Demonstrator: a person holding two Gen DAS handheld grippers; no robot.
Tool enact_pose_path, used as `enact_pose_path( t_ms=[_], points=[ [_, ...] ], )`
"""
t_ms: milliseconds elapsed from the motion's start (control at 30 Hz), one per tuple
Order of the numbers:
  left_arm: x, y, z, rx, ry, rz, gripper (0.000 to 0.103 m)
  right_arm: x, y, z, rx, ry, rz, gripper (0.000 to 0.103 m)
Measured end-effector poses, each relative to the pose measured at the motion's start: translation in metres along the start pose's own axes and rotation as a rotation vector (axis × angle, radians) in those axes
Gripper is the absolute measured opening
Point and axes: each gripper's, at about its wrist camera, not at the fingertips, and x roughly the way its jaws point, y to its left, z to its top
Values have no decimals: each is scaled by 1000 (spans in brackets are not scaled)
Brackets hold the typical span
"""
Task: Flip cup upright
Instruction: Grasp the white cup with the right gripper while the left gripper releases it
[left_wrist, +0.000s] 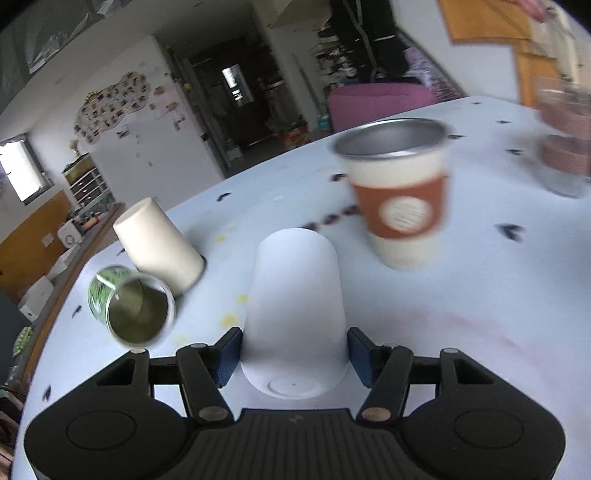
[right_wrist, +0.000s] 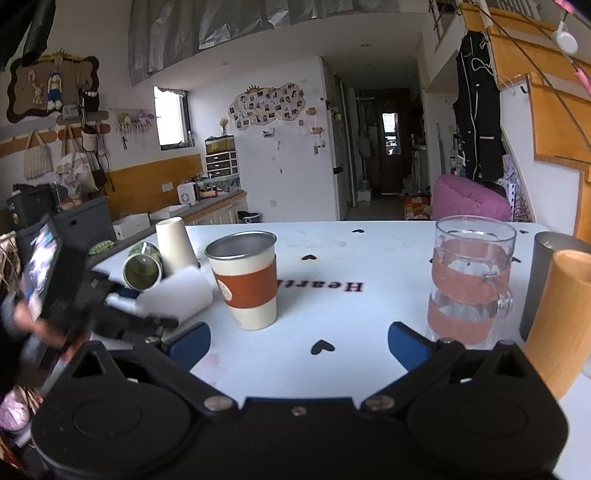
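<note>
My left gripper (left_wrist: 293, 354) is shut on a plain white cup (left_wrist: 295, 314). The cup's closed base faces the camera and its body points away over the table. In the right wrist view the same white cup (right_wrist: 177, 293) is held tilted above the table at the left by the blurred left gripper (right_wrist: 136, 314). My right gripper (right_wrist: 297, 341) is open and empty, low over the white table (right_wrist: 332, 258).
A steel cup with an orange sleeve (right_wrist: 245, 278) stands upright mid-table. A cream cup (right_wrist: 173, 245) stands upside down and a green can (right_wrist: 142, 266) lies on its side at the left. A glass mug (right_wrist: 469, 284), a grey tumbler (right_wrist: 546, 273) and an orange cup (right_wrist: 557, 321) stand at the right.
</note>
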Motion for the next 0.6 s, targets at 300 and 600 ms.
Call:
enact_pose_path(
  t_ms=[300, 600],
  points=[
    [-68, -44, -42, 29, -65, -68, 62, 6, -4, 0, 66, 47, -3, 103],
    [-84, -65, -51, -11, -118, -94, 62, 36, 13, 8, 134, 205, 139, 103]
  ],
)
